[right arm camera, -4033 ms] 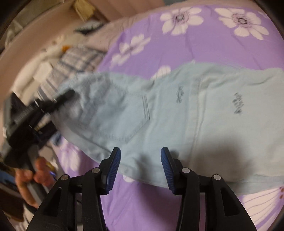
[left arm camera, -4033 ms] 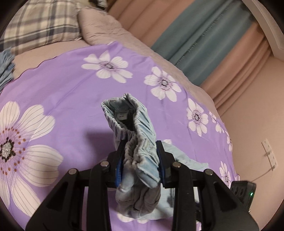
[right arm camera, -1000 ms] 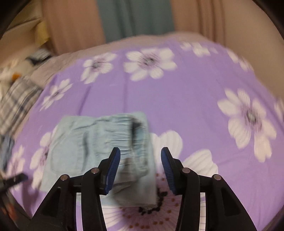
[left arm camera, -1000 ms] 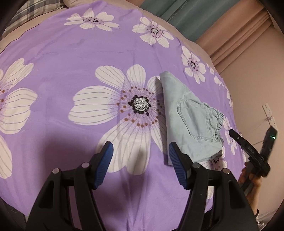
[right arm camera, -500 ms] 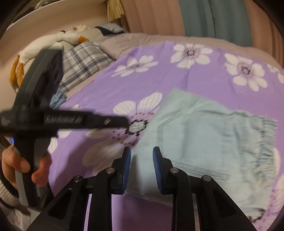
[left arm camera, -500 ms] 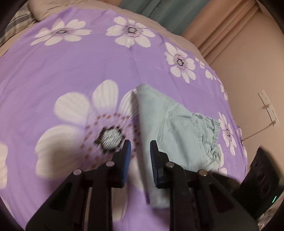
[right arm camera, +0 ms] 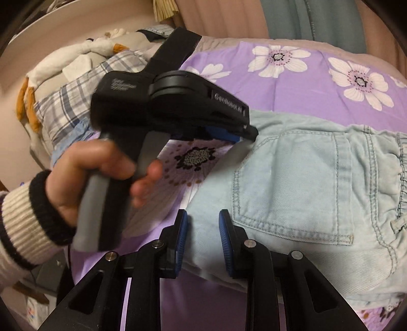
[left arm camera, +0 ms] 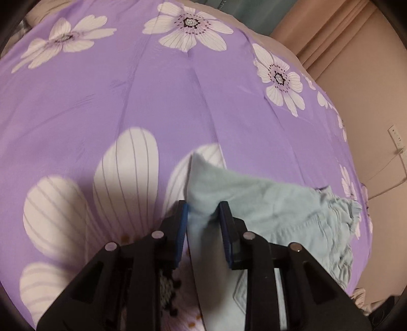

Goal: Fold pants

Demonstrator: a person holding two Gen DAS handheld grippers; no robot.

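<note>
Light blue denim pants [right arm camera: 305, 178] lie folded on the purple flowered bedspread [left arm camera: 152, 89], back pocket up, elastic waistband to the right. In the left wrist view the pants [left arm camera: 267, 203] sit low right. My left gripper [left arm camera: 203, 221] is narrowly parted with the fold's far corner raised between its blue pads; I cannot tell if it pinches the cloth. It also shows in the right wrist view [right arm camera: 244, 135]. My right gripper [right arm camera: 202, 234] is narrowly parted over the near left edge of the pants.
A plaid pillow [right arm camera: 76, 101] and a stuffed goose [right arm camera: 63, 58] lie at the head of the bed. Curtains [right arm camera: 292, 17] hang behind. A wall socket with a cable [left arm camera: 396, 142] is on the right wall.
Both grippers have moved in to the left edge of the folded pants. The left pads now straddle the far corner, which stands raised. The left gripper fills more of the right wrist view.
</note>
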